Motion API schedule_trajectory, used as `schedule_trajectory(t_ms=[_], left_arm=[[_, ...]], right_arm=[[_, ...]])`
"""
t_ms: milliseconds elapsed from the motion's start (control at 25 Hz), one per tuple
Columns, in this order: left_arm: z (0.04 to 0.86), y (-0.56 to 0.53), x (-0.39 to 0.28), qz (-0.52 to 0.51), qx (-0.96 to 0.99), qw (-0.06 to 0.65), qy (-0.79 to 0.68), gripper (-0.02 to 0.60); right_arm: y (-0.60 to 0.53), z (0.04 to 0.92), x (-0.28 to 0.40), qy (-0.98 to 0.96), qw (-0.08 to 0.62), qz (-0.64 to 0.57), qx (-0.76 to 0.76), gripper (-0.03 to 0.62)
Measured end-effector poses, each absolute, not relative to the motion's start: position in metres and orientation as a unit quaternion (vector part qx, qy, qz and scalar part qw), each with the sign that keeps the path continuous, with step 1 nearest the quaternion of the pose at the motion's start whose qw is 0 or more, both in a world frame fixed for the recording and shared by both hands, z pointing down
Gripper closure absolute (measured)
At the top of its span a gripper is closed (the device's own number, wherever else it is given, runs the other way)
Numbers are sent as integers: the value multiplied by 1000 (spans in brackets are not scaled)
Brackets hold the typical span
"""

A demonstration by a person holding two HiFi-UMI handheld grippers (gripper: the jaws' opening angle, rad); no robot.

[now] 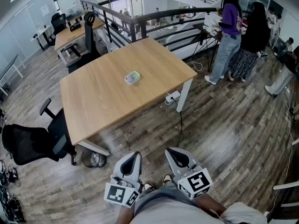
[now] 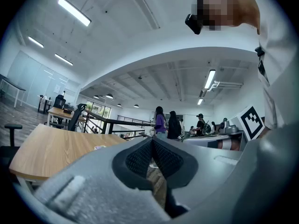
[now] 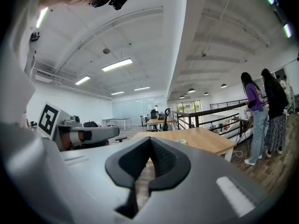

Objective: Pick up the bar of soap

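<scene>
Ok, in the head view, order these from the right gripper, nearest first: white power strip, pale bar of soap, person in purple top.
1. White power strip, low, beside the white table leg.
2. Pale bar of soap, on the wooden table.
3. Person in purple top, far right.

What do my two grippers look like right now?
The left gripper and right gripper match: smooth pale grey shells tapering to jaws lined with black ribbed pads. Each carries a white cube printed with black square markers. No cables show. The person wears a grey top.
</scene>
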State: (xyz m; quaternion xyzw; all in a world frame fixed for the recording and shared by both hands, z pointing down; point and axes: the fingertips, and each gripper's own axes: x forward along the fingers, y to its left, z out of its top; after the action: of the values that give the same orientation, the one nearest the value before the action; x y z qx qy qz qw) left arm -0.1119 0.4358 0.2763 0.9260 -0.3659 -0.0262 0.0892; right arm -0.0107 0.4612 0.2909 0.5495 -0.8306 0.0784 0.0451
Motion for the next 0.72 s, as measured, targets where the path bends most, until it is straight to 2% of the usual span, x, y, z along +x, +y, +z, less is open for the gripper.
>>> schedule_trajectory(t_ms=[720], left_arm=[[275, 434, -90, -23, 929, 80, -361, 580]], right_arm=[[461, 293, 8, -833, 30, 90, 545, 591]])
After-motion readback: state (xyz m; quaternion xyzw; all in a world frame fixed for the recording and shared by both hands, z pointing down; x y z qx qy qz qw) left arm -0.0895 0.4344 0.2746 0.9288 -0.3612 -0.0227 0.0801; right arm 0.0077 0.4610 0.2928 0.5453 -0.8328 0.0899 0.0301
